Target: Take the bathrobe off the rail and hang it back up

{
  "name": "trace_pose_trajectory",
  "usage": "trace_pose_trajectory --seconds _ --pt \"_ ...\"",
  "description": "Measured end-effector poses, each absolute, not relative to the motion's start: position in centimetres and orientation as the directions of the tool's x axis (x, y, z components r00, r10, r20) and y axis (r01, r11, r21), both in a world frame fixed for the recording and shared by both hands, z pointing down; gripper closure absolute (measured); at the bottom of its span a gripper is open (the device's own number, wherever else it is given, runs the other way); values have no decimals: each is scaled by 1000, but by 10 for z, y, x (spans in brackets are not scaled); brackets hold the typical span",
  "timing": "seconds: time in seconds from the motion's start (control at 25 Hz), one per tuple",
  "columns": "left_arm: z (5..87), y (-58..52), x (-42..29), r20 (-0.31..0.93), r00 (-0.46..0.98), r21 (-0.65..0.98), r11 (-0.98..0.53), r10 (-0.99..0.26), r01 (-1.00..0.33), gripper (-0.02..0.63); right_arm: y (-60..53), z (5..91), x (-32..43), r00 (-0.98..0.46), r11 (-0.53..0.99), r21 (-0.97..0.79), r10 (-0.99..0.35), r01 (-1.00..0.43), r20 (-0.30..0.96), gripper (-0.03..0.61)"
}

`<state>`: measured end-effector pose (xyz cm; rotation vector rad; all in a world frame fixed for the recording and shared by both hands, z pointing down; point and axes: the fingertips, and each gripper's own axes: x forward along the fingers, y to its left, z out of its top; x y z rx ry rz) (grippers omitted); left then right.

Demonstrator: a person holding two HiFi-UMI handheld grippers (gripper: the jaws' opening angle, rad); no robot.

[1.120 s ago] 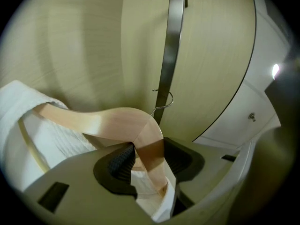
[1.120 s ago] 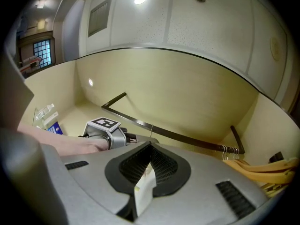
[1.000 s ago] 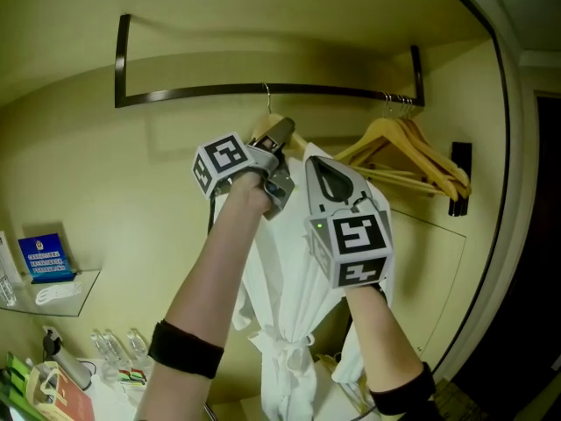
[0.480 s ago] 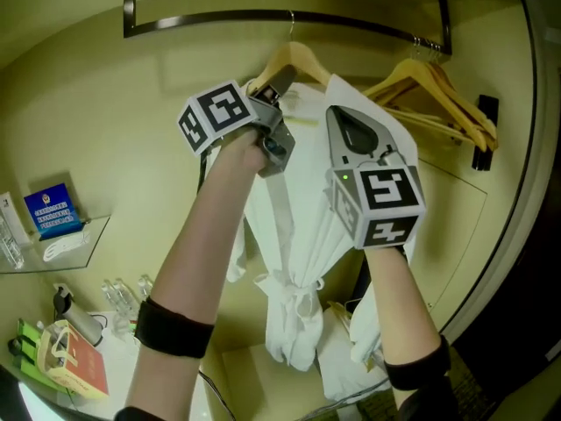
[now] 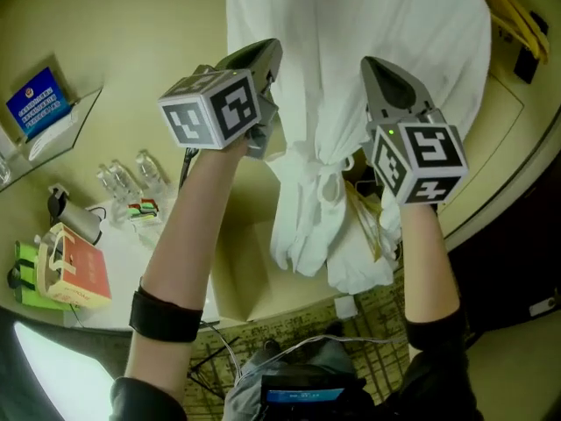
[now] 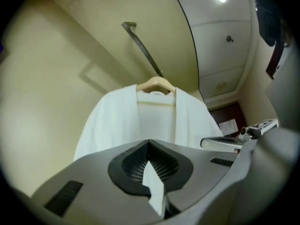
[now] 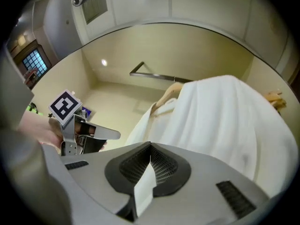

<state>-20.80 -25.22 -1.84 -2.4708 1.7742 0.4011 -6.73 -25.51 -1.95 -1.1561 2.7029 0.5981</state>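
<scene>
The white bathrobe [image 5: 351, 103] hangs on a wooden hanger [image 6: 157, 84] hooked over the dark rail [image 6: 140, 46]. Its tied belt [image 5: 329, 174] is in the head view's middle. My left gripper [image 5: 267, 51] is held up just left of the robe at waist height; its jaws have just been closing and are shut, with nothing between them. My right gripper [image 5: 372, 64] is shut and empty in front of the robe's right half. In the left gripper view the robe [image 6: 140, 121] hangs ahead, apart from the jaws. In the right gripper view the robe [image 7: 220, 121] fills the right side.
A glass shelf [image 5: 66, 130] with a blue card [image 5: 35, 103] is at the left wall. Below it a counter holds small bottles [image 5: 123, 182] and a red box [image 5: 74, 261]. Spare wooden hangers [image 5: 517, 7] hang at the upper right. A carton [image 5: 237, 270] and cables lie under the robe.
Both grippers have dropped from the hanger's height to the robe's waist. The left gripper's jaws went from open to shut. The head view has tilted down, so the rail is out of it.
</scene>
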Motion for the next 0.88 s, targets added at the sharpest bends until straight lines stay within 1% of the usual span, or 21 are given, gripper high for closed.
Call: trace_pose_trajectory --seconds 0.12,0.24,0.36,0.48,0.6,0.88 --pt "46 -237 -211 -193 257 21 -266 -947 -964 611 -254 46 -64 -698 636 305 -692 -709 -181 565" --pt "126 -214 -206 -114 205 -63 -199 -972 -978 611 -251 128 -54 -717 683 259 -695 -683 -56 565" --pt "192 -174 -216 -19 108 -55 -107 -994 -993 611 -243 199 -57 -771 765 218 -632 -606 75 565" --pt "243 -124 -228 67 -12 -36 10 -998 -999 611 -226 264 -46 -804 820 162 -572 -549 164 565" --pt "285 -74 -229 125 -101 -25 99 -987 -995 611 -201 311 -26 -823 848 143 -530 -511 204 565" --pt "341 3 -223 198 -218 -70 208 -956 -976 611 -152 352 2 -846 874 89 -486 -478 218 565"
